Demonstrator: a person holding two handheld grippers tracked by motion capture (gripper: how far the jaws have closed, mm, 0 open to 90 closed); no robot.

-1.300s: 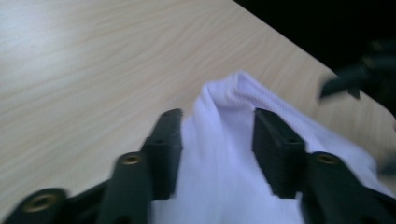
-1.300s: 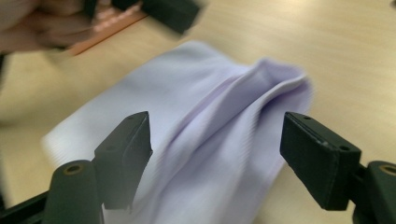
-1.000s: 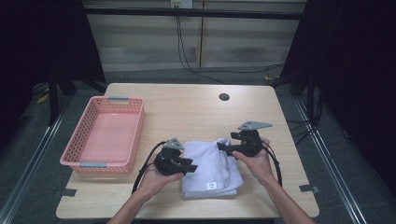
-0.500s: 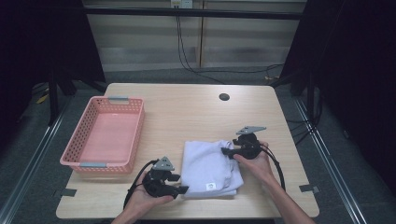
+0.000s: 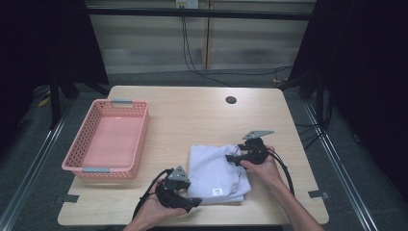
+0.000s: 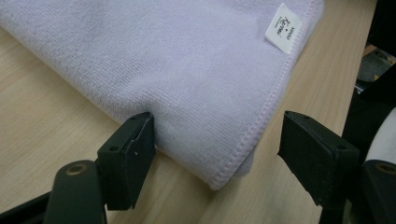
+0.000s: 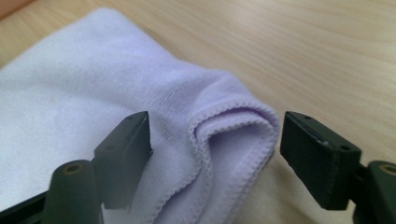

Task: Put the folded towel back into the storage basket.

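Folded lilac towel [image 5: 216, 171], lower centre of frame on the table [image 5: 192, 115], is being straddled at opposite corners by left gripper [image 5: 185, 202], jaws just opening, and right gripper [image 5: 235, 158], jaws spread and unclamped; shallow bites risk layers being missed and the fold being undone

Your left hand [image 5: 156, 207] comes in from the bottom edge, palm under the left gripper [image 5: 192, 203], which lies low and points to the right across the table. Its jaws have just been opening and now stand wide apart, one pad [image 6: 133, 151] touching cloth and the other clear of it. Your right forearm reaches in from the lower right, and the right hand [image 5: 262, 168] wraps the right gripper [image 5: 230, 158], which points left. Its jaws have also just been opening and stand spread, pressing on nothing.
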